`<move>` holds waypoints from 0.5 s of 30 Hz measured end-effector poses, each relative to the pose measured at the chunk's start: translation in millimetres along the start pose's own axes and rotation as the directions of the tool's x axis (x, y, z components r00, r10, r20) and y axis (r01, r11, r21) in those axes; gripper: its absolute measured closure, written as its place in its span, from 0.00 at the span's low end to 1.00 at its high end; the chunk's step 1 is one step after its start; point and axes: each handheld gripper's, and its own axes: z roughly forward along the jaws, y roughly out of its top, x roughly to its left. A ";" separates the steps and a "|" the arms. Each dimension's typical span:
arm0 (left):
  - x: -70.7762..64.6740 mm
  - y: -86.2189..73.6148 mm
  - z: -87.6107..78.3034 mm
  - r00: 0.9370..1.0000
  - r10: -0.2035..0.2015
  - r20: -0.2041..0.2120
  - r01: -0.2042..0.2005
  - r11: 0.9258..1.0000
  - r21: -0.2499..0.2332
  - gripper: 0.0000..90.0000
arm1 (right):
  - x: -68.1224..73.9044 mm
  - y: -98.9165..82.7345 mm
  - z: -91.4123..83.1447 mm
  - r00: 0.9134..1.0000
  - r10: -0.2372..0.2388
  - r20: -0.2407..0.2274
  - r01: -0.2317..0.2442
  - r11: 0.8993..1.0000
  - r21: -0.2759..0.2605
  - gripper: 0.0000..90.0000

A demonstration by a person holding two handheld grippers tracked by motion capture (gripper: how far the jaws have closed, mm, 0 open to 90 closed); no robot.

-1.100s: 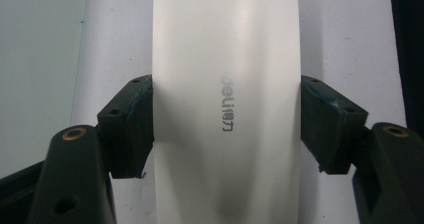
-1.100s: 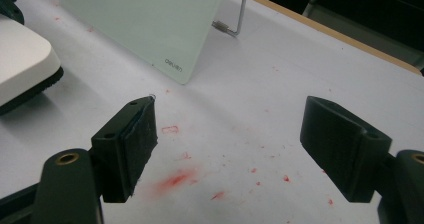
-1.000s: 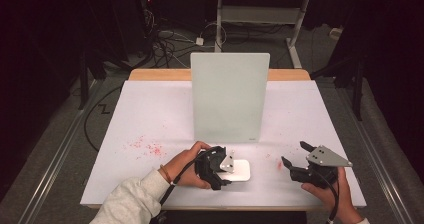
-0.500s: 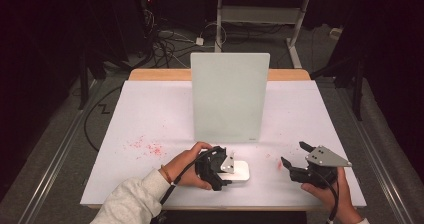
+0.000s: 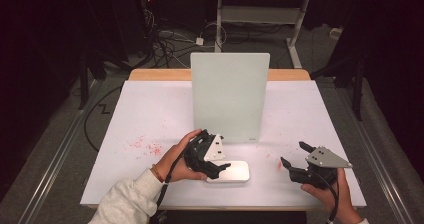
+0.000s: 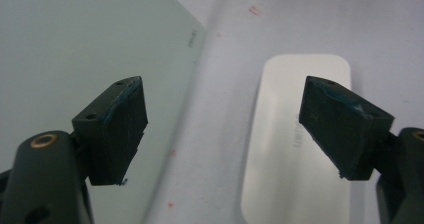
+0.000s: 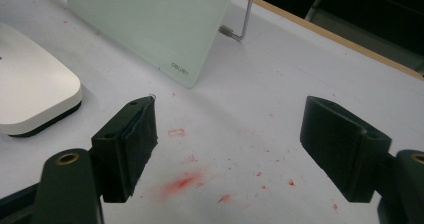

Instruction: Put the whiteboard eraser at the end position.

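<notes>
White eraser [image 5: 231, 172] lengthwise left-right (flat)

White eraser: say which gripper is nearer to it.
Left. The left gripper hovers right over the eraser, jaws open and straddling it. The right gripper is off to its right, apart, above red marks.

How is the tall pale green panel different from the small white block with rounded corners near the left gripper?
The pale green glass-like panel stands nearly upright, propped by a thin metal rod; the white rounded block lies flat on the white table. The panel is much larger and thin; the block is small and thicker, with a dark underside. The left gripper, open, hovers at the block, not the panel. Both are pale, rectangular and bear small lettering.
</notes>
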 end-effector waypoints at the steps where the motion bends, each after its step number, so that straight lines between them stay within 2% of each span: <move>1: 1.3 -1.4 -2.8 1.000 -0.002 -0.020 0.002 1.000 -0.005 0.21 | 0.0 0.1 -0.4 1.000 -0.002 -0.001 0.002 1.000 -0.001 0.26; 3: 3.9 -5.5 -7.1 0.997 -0.007 -0.078 0.006 1.000 -0.007 0.21 | 0.0 0.4 -1.2 1.000 -0.003 0.001 0.003 1.000 -0.008 0.26; 7: 10.8 -16.5 -15.7 0.989 -0.057 -0.134 0.052 0.998 -0.041 0.21 | 0.0 0.5 -2.8 1.000 -0.004 0.005 0.004 1.000 -0.017 0.26; 9: 13.3 -23.0 -20.2 0.983 -0.075 -0.169 0.067 0.996 -0.055 0.21 | -0.1 0.8 -3.5 1.000 -0.005 0.006 0.005 1.000 -0.020 0.26; 11: 15.2 -28.5 -23.7 0.978 -0.092 -0.185 0.081 0.994 -0.068 0.21 | 0.5 1.1 -4.1 1.000 0.001 0.005 0.000 1.000 -0.019 0.26; 13: 15.9 -33.7 -26.3 0.970 -0.100 -0.221 0.087 0.994 -0.069 0.21 | 0.9 1.2 -4.0 1.000 -0.002 0.005 0.002 1.000 -0.020 0.26; 15: 17.4 -39.1 -29.4 0.965 -0.112 -0.236 0.096 0.993 -0.075 0.21 | 1.3 1.5 -3.9 1.000 -0.002 0.005 0.002 1.000 -0.021 0.26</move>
